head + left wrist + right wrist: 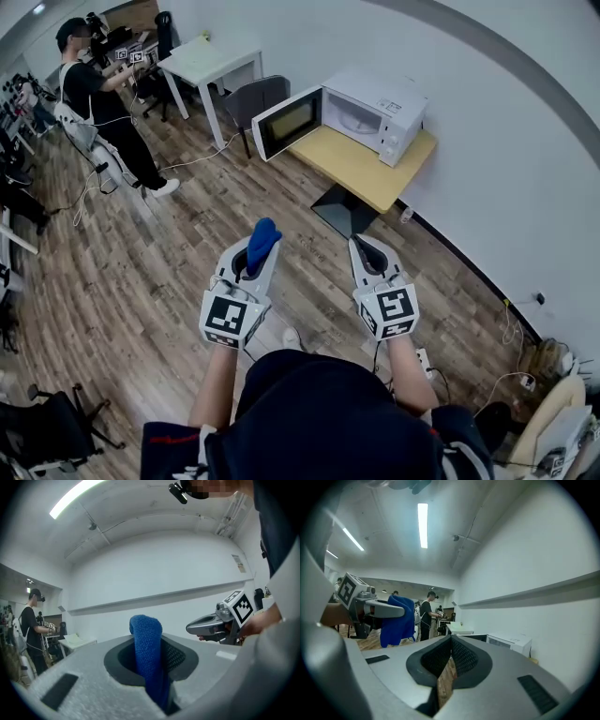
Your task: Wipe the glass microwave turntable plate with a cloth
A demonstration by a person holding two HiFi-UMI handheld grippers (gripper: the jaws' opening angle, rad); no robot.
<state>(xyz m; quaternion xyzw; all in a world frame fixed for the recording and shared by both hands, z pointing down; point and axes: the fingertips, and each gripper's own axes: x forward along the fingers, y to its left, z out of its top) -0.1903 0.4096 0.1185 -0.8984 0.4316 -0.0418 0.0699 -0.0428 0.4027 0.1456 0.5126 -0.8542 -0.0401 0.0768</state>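
Two grippers are pointed level at the open microwave (375, 112), well ahead and slightly right; its glass plate cannot be made out. The blue cloth (262, 236) is clamped in the left gripper (253, 261); the right gripper (364, 251), nearer, is closed empty

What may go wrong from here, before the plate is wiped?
The blue cloth sticks loosely out of the jaws of the left gripper; it might slip while wiping. The open door of the microwave juts out; a gripper may knock it. The right gripper is shut and empty, so it steadies nothing.
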